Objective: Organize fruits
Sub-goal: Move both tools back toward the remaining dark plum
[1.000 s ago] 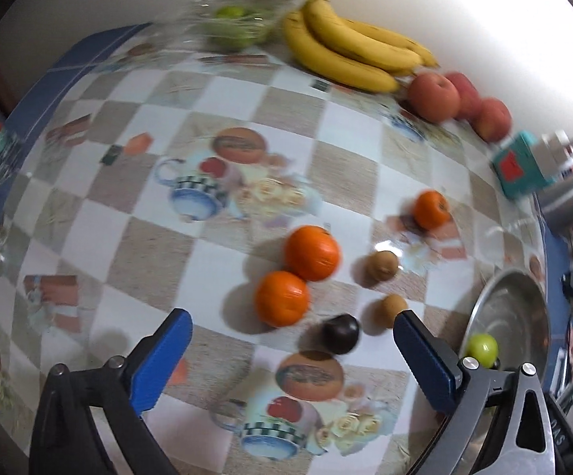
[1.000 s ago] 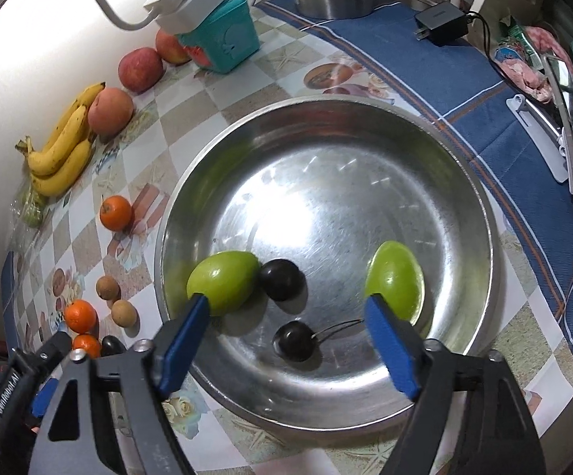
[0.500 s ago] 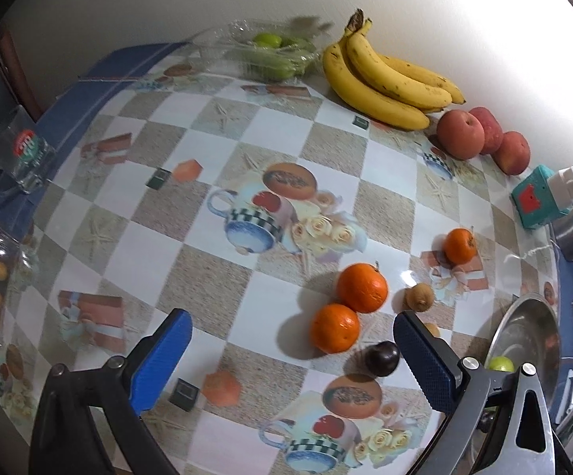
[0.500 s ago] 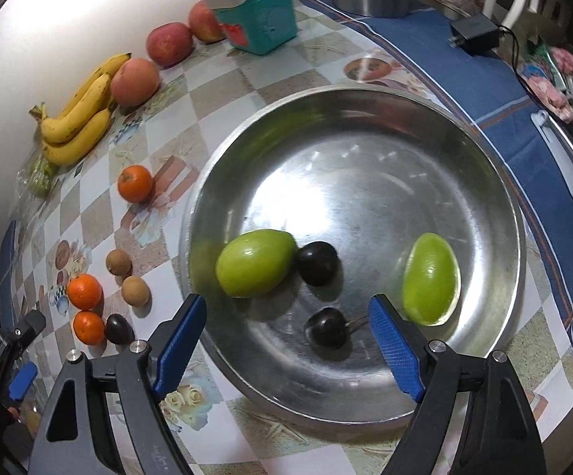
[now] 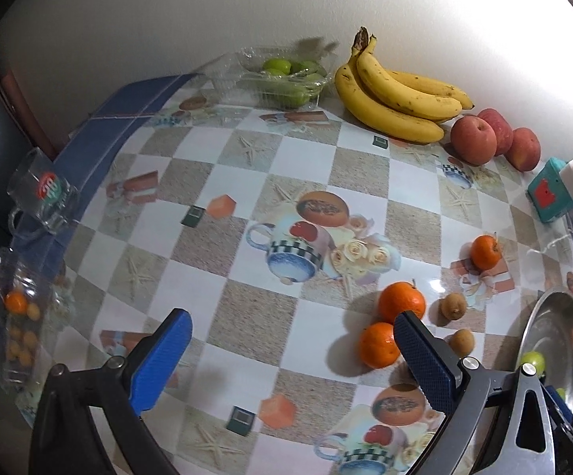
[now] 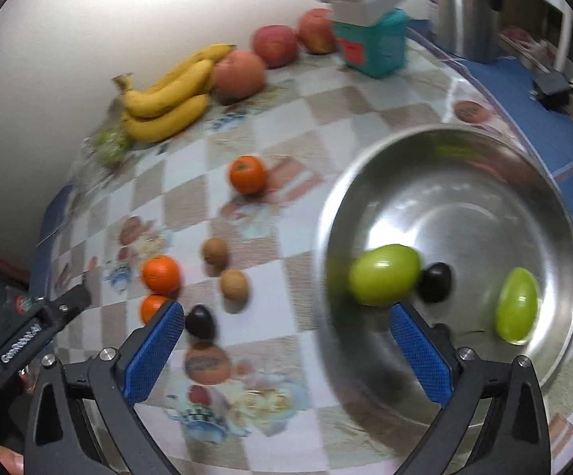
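A steel bowl (image 6: 484,150) holds two green fruits (image 6: 385,279) and a dark plum (image 6: 436,282). On the checked tablecloth lie three oranges (image 5: 401,301), two small brown fruits (image 5: 453,305) and a dark plum (image 6: 200,320). Bananas (image 5: 393,95) and red apples (image 5: 474,139) lie by the wall. My left gripper (image 5: 290,360) is open and empty above the table, left of the oranges. My right gripper (image 6: 286,350) is open and empty, between the loose plum and the bowl's near rim.
A clear tray of green fruit (image 5: 286,77) stands at the back. A glass mug (image 5: 43,194) and a clear box of small fruit (image 5: 13,316) sit at the left edge. A teal box with a plug (image 5: 555,194) and a steel kettle (image 6: 464,4) stand at the right.
My left gripper has pulled back and swung left, so the oranges now sit at its right finger. My right gripper has swung left from over the bowl toward the loose fruit.
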